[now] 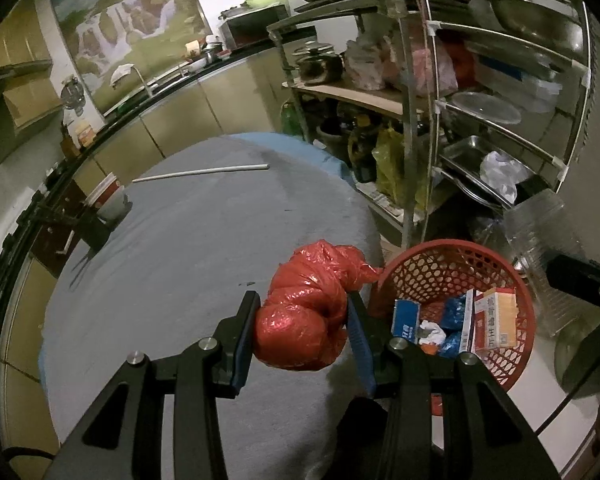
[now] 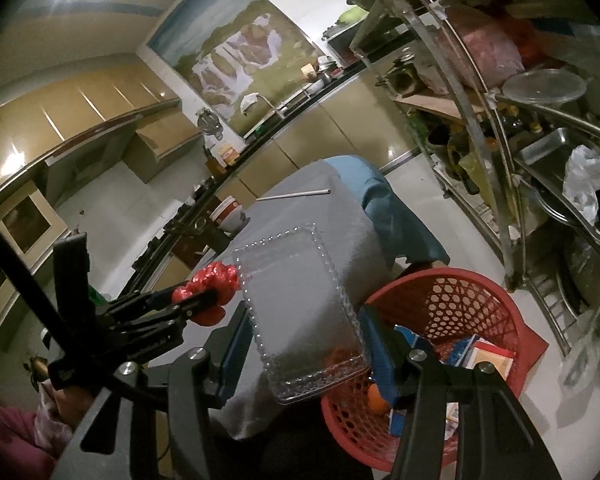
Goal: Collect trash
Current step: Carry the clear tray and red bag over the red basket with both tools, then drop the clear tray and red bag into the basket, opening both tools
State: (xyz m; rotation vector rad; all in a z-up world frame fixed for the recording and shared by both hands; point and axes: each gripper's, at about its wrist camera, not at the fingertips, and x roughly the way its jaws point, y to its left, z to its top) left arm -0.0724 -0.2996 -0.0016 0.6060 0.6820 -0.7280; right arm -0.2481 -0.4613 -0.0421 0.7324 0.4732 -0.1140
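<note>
Crumpled red plastic bag (image 1: pixel 308 312) clamped in left hand-held gripper (image 1: pixel 300 336) above grey-clothed surface (image 1: pixel 188 240), beside red mesh plastic basket (image 1: pixel 440 268). Right hand-held gripper (image 2: pixel 304 340) clamped on clear beaded-rim plastic tray (image 2: pixel 296 304).

right tool (image 2: pixel 306 322) clamps a clear plastic tray (image 2: pixel 300 308) above the grey table (image 2: pixel 300 208); red basket (image 2: pixel 460 300) beside

Count, both wrist views:
- Grippers: two, left gripper (image 1: pixel 304 320) and right gripper (image 2: pixel 304 344).
- Red crumpled plastic bag (image 1: pixel 308 312): one, near.
- Clear plastic tray (image 2: pixel 300 312): one, near.
- Red mesh basket (image 1: pixel 452 264): one, right of the table.
- Cartons in basket: at least two, orange-and-white carton (image 1: pixel 496 318) and blue-and-white carton (image 1: pixel 406 318); the rest cannot be counted.
- White rod (image 1: pixel 200 173): one, far side of the table.
- Stacked bowls (image 1: pixel 108 198): one stack, far left; number unclear.
</note>
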